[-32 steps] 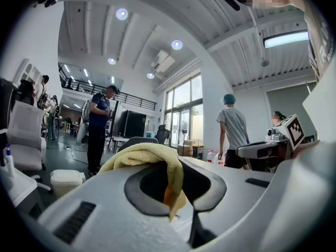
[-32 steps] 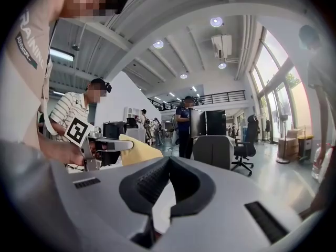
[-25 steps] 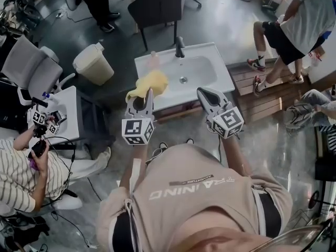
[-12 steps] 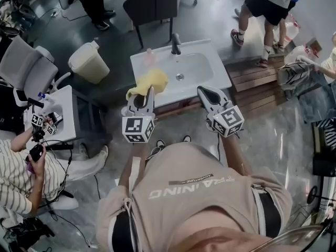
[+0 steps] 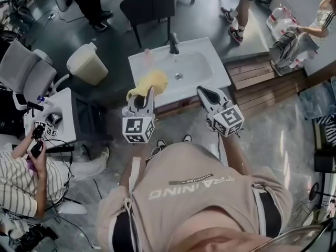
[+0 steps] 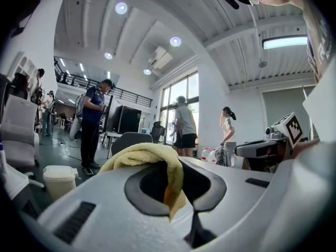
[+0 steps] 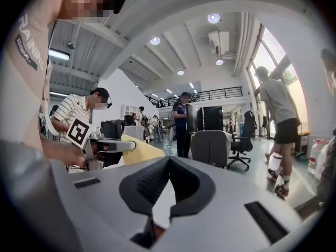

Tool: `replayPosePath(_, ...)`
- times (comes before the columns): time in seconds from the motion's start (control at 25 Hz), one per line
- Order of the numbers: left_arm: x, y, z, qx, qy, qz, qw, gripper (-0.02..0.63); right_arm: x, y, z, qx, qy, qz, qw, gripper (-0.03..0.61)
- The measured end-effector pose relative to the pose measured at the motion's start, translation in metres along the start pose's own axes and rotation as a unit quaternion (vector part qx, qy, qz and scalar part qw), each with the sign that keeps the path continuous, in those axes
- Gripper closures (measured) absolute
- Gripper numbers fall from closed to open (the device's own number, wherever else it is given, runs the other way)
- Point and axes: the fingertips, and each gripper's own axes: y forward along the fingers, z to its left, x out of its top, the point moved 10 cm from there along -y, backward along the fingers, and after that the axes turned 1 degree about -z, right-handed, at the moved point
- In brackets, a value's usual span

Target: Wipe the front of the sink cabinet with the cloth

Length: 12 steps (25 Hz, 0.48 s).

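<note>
Cloth (image 5: 149, 83) – one only, yellow and soft – is pinched in my left gripper (image 5: 148, 92), whose jaws are closed on a fold of it, and it hangs over the near left corner of the sink (image 5: 210, 51). My right gripper (image 5: 203, 93), beside it and apart, has its jaws pressed together with nothing between them. So I judge the task is only at its beginning: the cloth is picked up, but it does not touch the cabinet front (image 5: 181, 107), a narrow brown strip under the basin's near rim, and all the wiping is left to do. To count: two grippers, one cloth, one sink with one faucet (image 5: 172, 43) – and further off, one cream bin (image 5: 86, 64) and one dark chair (image 5: 149, 4).
</note>
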Motion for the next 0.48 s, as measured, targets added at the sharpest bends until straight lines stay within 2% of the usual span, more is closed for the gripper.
replayPosePath(0.48, -0.0034, 0.0064, 0.0020, -0.009, -0.001, 0.003, 1.0000, 0.574, -0.0040, 0.0026, -0.0027, -0.001, 0.001, 0.005, 1.000, 0.566)
